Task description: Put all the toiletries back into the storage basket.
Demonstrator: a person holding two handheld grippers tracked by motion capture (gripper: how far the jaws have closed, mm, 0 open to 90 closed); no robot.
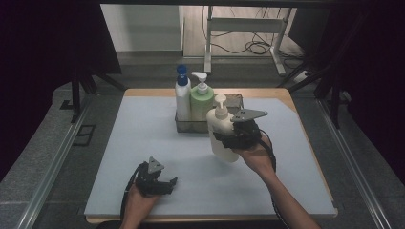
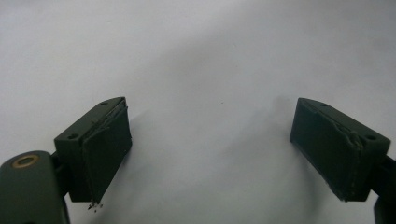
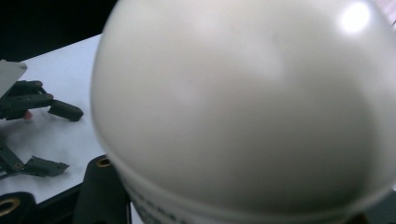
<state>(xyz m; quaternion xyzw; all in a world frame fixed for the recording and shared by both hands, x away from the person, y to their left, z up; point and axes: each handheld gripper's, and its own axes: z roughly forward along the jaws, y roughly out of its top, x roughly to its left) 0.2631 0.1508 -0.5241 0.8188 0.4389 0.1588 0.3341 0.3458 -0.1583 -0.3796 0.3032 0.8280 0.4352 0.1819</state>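
Note:
A cream pump bottle hangs above the white mat, tilted a little, with my right gripper shut on its body; close up, the same cream pump bottle bulges right in front of the right gripper view. Behind it a wire basket holds a white bottle with a blue cap and a green pump bottle. My left gripper rests low on the mat near the front edge, open, with bare mat between its fingers. That left gripper also shows far off beside the held bottle.
The white mat covers a wooden table. Metal rails run along both sides of the table. Beyond the far edge stand a table frame and cables on the floor.

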